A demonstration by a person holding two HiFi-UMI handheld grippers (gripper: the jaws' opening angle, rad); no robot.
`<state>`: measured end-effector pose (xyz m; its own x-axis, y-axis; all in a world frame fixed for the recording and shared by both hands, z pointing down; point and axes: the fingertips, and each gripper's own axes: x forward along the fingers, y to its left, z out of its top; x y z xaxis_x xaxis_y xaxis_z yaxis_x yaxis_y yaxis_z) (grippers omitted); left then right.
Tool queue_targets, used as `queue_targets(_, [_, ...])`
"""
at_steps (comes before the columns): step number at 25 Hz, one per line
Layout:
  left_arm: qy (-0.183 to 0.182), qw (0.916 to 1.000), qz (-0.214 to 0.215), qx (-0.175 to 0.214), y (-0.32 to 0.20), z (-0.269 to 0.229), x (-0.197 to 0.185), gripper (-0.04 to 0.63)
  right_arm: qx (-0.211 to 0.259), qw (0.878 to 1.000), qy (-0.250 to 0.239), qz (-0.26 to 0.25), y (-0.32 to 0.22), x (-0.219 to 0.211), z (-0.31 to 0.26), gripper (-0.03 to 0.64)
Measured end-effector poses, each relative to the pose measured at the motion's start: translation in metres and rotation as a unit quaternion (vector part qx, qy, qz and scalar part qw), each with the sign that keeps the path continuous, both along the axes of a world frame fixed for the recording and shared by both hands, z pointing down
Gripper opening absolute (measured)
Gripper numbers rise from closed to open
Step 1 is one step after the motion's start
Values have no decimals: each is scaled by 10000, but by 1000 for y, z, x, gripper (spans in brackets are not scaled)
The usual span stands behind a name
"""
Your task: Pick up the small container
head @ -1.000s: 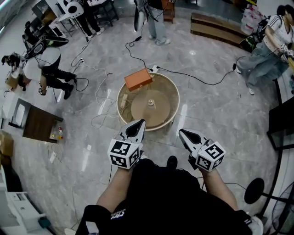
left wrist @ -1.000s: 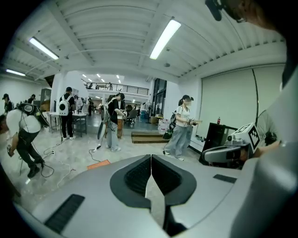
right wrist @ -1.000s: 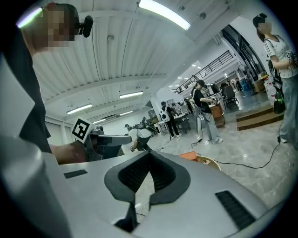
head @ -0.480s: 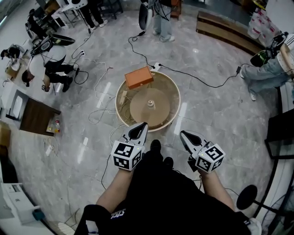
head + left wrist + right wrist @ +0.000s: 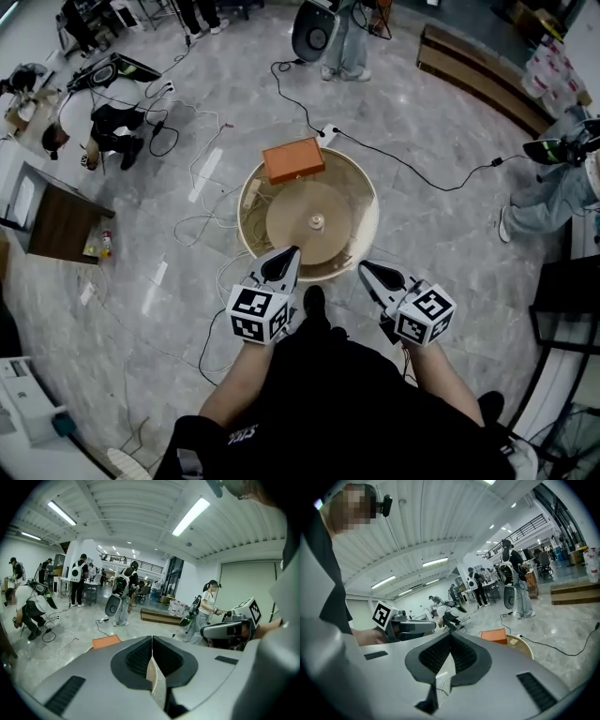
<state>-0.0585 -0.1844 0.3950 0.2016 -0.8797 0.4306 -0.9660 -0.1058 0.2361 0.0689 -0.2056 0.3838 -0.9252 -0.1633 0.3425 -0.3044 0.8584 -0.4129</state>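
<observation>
A small pale container [image 5: 317, 222] stands upright at the middle of a round tan table [image 5: 251, 225] with a raised rim. An orange box [image 5: 293, 159] rests on the table's far edge; it also shows beyond the jaws as the orange box [image 5: 106, 641] and the orange box [image 5: 494, 635]. My left gripper [image 5: 292, 251] hangs at the table's near rim, shut and empty. My right gripper [image 5: 363, 266] hovers just off the near right rim, also shut with nothing in it. Both are well short of the container.
Cables [image 5: 211, 202] trail over the grey marble floor around the table, with a power strip [image 5: 328, 134] behind it. A dark side table [image 5: 56, 225] stands at the left and a wooden bench [image 5: 483, 80] at the back right. Several people stand or crouch further off.
The person has stepped forward, so the table now lies right under the gripper tips. Both grippers kept their pose and stayed shut.
</observation>
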Motion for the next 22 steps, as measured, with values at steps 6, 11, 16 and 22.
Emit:
queue_targets(6, [69, 10000, -24, -35, -42, 24, -57, 20, -29, 9997, 152, -195, -38, -62, 20, 14])
queue_targets(11, [160, 9995, -47, -264, -61, 51, -89, 20, -152, 9994, 218, -202, -58, -92, 35, 14])
queue_targets(16, [151, 9986, -103, -502, -77, 72, -96, 20, -401, 9976, 378, -425, -70, -108, 60, 15])
queue_targets(22, [33, 9971, -6, -759, -98, 107, -92, 20, -495, 9964, 486, -498, -100, -118, 91, 14])
